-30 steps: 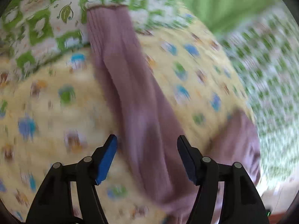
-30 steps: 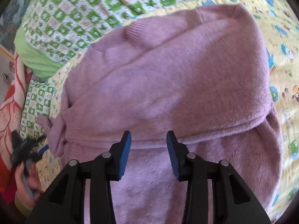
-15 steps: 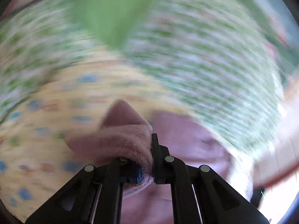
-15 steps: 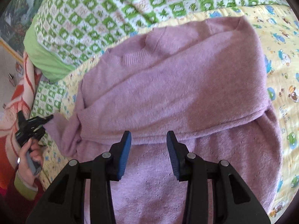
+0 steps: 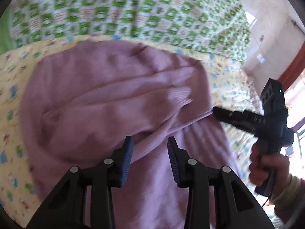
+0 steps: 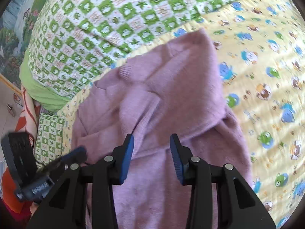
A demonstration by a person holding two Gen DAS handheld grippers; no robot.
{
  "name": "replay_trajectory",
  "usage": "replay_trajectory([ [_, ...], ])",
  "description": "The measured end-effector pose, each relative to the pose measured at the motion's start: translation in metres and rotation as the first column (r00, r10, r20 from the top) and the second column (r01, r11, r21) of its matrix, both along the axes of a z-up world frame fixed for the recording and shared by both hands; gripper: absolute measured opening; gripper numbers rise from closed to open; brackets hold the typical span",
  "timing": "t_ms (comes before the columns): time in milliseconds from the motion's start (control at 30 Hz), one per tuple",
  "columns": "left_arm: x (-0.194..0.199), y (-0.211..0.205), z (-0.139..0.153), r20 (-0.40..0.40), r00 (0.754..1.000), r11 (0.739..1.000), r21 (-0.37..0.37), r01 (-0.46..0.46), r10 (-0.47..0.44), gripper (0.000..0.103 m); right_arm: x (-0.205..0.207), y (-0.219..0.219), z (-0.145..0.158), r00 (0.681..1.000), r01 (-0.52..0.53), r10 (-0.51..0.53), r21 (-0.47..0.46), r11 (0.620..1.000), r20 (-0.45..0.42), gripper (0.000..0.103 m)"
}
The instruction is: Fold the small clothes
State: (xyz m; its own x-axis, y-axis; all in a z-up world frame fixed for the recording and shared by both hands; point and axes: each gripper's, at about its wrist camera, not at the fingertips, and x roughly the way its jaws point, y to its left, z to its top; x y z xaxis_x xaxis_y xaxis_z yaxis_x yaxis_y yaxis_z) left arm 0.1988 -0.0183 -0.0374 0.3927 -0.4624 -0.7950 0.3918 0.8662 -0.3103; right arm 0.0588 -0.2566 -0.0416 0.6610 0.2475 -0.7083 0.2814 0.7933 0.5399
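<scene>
A mauve knitted sweater [image 5: 106, 99] [image 6: 167, 87] lies on a yellow cartoon-print blanket [image 6: 266, 66], with both sleeves folded across its body. One ribbed cuff [image 5: 181, 95] rests near the sweater's right side in the left wrist view. My left gripper [image 5: 150, 141] hovers over the lower body of the sweater. Its jaws are opening and nothing is pinched between them. My right gripper [image 6: 151, 138] stands open just above the folded sleeve, holding nothing. Each gripper shows at the edge of the other's view: the right one [image 5: 216, 112], the left one [image 6: 76, 152].
A green-and-white checked quilt [image 5: 133, 9] [image 6: 95, 28] lies beyond the blanket, with a plain green pillow [image 6: 38, 91] at its left end. A person's hand [image 5: 266, 162] holds the right gripper's handle. Bright floor and a wooden door frame [image 5: 293, 64] lie off the bed's right side.
The left gripper shut on the outstretched sleeve, carried it across onto the sweater's body and let go; its jaws now stand apart. The right gripper drew back slightly and tilted.
</scene>
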Motion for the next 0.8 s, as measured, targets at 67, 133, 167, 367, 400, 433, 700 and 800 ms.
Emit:
replay_trajectory([
  [67, -0.011, 0.043, -0.006, 0.007, 0.998, 0.996, 0.046, -0.070, 0.069, 0.041, 0.003, 0.001, -0.007, 1.000, -0.005, 0.005, 0.007, 1.000, -0.017, 0.044],
  [133, -0.020, 0.087, -0.015, -0.002, 0.990, 0.987, 0.075, -0.140, 0.141, 0.043, 0.010, 0.002, -0.012, 1.000, -0.013, 0.013, 0.008, 1.000, -0.022, 0.046],
  [167, -0.021, 0.097, -0.020, -0.011, 0.987, 0.984, 0.089, -0.157, 0.158, 0.043, 0.016, 0.003, -0.014, 1.000, -0.017, 0.017, 0.009, 1.000, -0.024, 0.047],
  [367, -0.014, 0.136, -0.067, -0.082, 0.975, 0.962, 0.198, -0.186, 0.205, 0.043, 0.050, 0.005, -0.036, 0.997, -0.031, 0.035, 0.065, 0.997, -0.063, 0.055],
  [400, -0.010, 0.137, -0.068, -0.073, 0.974, 0.961, 0.193, -0.199, 0.216, 0.043, 0.058, 0.007, -0.043, 0.995, -0.037, 0.043, 0.072, 0.997, -0.090, 0.055],
  [433, -0.005, 0.135, -0.068, -0.062, 0.972, 0.959, 0.192, -0.209, 0.225, 0.044, 0.063, 0.010, -0.048, 0.993, -0.042, 0.050, 0.073, 0.996, -0.111, 0.055],
  [700, 0.041, 0.137, -0.070, -0.010, 0.926, 0.908, 0.197, -0.369, 0.379, 0.046, 0.091, 0.038, -0.019, 0.993, -0.108, 0.111, 0.084, 0.991, -0.041, 0.009],
  [800, 0.041, 0.154, -0.065, 0.032, 0.881, 0.851, 0.245, -0.465, 0.473, 0.048, 0.072, 0.040, 0.085, 0.951, -0.142, 0.130, 0.022, 0.990, 0.282, 0.009],
])
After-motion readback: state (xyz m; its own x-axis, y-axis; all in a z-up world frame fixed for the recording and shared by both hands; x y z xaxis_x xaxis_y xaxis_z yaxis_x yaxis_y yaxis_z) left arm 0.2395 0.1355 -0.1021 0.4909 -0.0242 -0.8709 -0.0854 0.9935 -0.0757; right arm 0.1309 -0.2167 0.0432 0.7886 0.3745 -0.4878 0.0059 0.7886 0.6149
